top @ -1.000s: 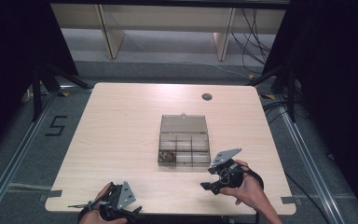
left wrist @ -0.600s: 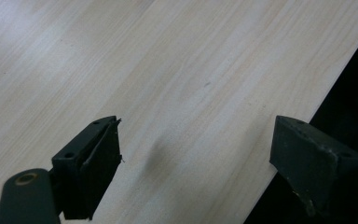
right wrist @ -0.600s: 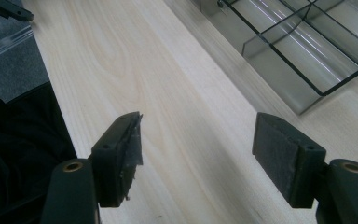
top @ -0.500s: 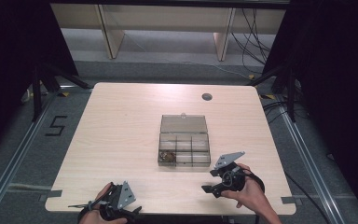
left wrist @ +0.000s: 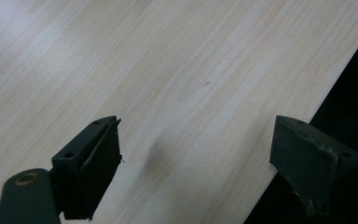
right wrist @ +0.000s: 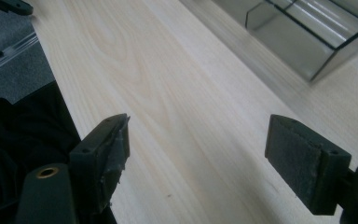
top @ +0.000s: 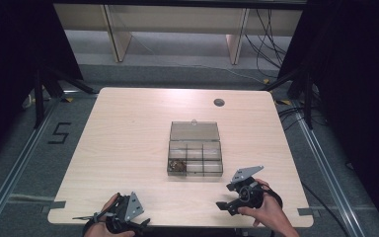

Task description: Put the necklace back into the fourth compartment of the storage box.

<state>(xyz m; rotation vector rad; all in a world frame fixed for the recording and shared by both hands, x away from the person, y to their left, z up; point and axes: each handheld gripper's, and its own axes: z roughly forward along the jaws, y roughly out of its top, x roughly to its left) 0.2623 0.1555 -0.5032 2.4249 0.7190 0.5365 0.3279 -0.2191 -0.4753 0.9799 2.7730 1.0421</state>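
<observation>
Near the bottom edge of the high view, the left claw (top: 143,222) sits at lower left, jaws wide apart over bare table (top: 128,128), holding nothing. The right claw (top: 222,205), at lower right, has just been opening; its jaws stand wide with nothing between them. It is the nearer one to the open compartment box (top: 195,158), which lies up-left of it at frame centre, long axis left-to-right, with small parts (top: 177,166) in its lower-left compartment.
</observation>
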